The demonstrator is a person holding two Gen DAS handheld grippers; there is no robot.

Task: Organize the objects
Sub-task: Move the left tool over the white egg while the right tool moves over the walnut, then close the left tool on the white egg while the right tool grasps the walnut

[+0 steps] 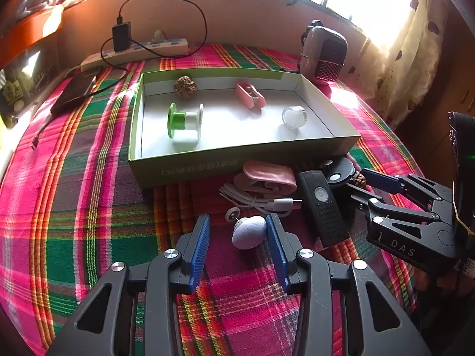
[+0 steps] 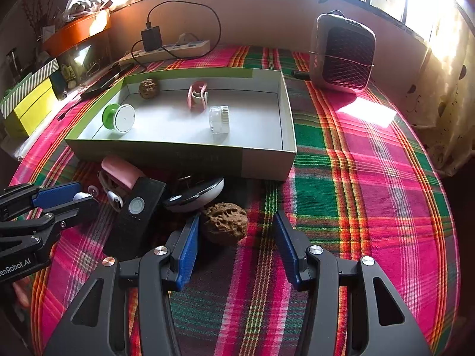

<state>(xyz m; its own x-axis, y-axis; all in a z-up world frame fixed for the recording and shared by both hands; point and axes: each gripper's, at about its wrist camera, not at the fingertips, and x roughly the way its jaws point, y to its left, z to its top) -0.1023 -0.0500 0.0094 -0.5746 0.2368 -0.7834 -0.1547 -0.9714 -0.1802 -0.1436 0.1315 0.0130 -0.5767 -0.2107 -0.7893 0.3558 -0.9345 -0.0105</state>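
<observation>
L gripper (image 1: pixel 239 228) spread, white knob (image 1: pixel 248 232) on cloth btwn pads, touching R pad, gap on L side. R gripper (image 2: pixel 236 231) spread wide, walnut (image 2: pixel 224 222) btwn pads, against L pad, not pinched. Open box (image 2: pixel 261 160) just behind both.

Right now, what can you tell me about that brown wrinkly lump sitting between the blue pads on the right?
The brown lump looks like a walnut: roundish, matte, its hard shell deeply pitted and ridged. It lies whole on the plaid cloth in front of the box, just below a black-and-white disc. The right gripper straddles it with jaws open; its left pad is touching or nearly touching the shell, the other stands clear.
</observation>
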